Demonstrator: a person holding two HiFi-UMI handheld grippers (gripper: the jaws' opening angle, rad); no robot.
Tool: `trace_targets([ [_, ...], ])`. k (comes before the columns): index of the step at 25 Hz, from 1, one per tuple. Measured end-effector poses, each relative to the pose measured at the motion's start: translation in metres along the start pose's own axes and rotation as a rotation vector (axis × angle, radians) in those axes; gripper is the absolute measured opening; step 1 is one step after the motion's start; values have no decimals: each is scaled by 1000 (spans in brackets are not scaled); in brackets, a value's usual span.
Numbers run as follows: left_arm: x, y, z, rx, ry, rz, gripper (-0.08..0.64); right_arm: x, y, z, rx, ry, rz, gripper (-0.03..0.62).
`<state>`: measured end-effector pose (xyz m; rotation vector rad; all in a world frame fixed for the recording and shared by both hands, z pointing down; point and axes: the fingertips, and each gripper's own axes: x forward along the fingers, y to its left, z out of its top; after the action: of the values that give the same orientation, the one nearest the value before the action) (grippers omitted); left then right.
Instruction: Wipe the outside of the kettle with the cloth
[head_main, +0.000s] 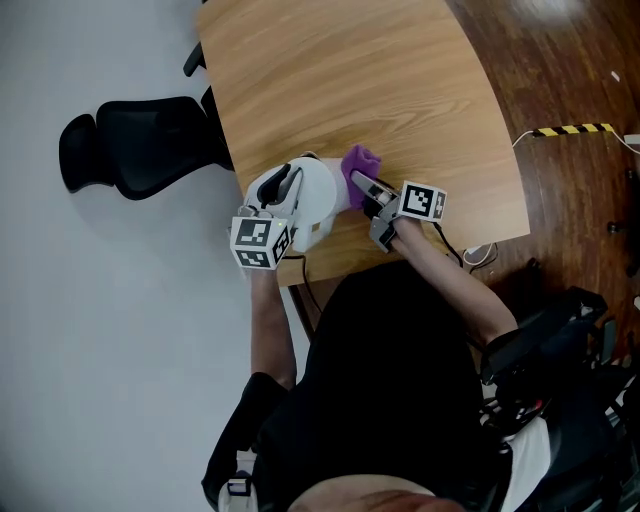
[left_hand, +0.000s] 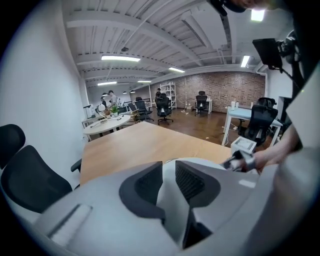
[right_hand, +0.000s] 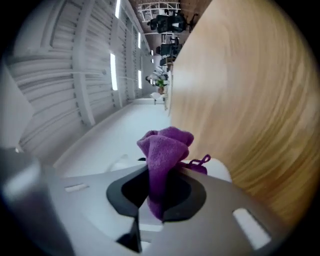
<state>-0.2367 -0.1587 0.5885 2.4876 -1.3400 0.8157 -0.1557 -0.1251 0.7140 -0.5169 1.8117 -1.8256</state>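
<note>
The white kettle (head_main: 320, 195) stands near the front edge of the wooden table (head_main: 350, 80). My left gripper (head_main: 288, 186) reaches over it from the left and is shut on the kettle's white handle (left_hand: 169, 205), which shows between the dark pads. My right gripper (head_main: 364, 188) is at the kettle's right side, shut on a bunched purple cloth (head_main: 362, 160). In the right gripper view the cloth (right_hand: 167, 145) sticks up from between the jaws of the right gripper (right_hand: 156, 192), with the kettle's white body (right_hand: 222, 172) just behind it.
A black office chair (head_main: 140, 145) stands at the table's left edge. Cables (head_main: 480, 255) hang off the table's front right corner, and yellow-black tape (head_main: 570, 130) lies on the wood floor. More desks and chairs (left_hand: 162, 107) stand far behind.
</note>
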Motion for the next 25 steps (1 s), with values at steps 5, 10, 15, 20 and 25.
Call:
trace_targets([
  [5,-3,1,1,7,-23,24,189,-8,-118,-11,59,110,-284,49],
  [10,-4,1,6,9,-38,41,193,1,-29,9,19,146,-119,49],
  [15,-13,24,9,-151,-88,110,206,28,162,36,-215,174,312,51],
  [20,-12,23,-8,-190,-23,123,213,34,109,23,-133,212,228,49],
  [25,-12,19,-7,-171,-31,102,212,26,-38,8,69,211,-105,49],
])
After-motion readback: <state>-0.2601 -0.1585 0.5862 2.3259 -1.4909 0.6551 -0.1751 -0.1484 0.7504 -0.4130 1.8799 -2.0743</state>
